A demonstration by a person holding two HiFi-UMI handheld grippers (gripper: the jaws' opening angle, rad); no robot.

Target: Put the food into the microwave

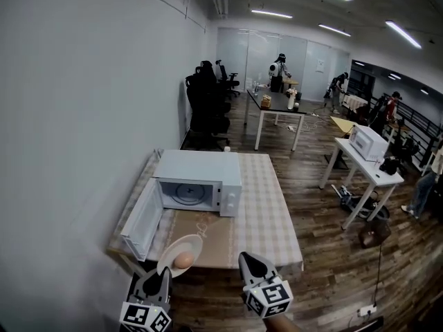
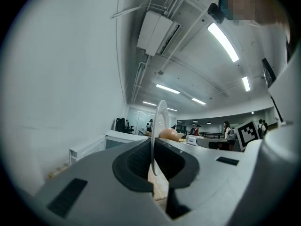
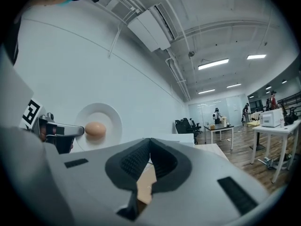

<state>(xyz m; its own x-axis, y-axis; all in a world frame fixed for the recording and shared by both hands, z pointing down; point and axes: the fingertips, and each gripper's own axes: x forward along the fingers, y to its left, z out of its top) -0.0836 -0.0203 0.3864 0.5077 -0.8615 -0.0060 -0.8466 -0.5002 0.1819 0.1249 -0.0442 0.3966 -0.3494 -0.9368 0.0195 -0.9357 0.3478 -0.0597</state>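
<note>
Plainly, tan egg-shaped food [image 1: 183, 259] sits on a white plate [image 1: 193, 244]

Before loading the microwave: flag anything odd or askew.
The plate clamped in the left gripper stands nearly on edge, facing the right gripper, yet the egg-like food sits at its middle without sliding off.

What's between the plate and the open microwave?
Only bare brown mat on the table, in the head view. The left gripper holds the plate short of the microwave.
</note>
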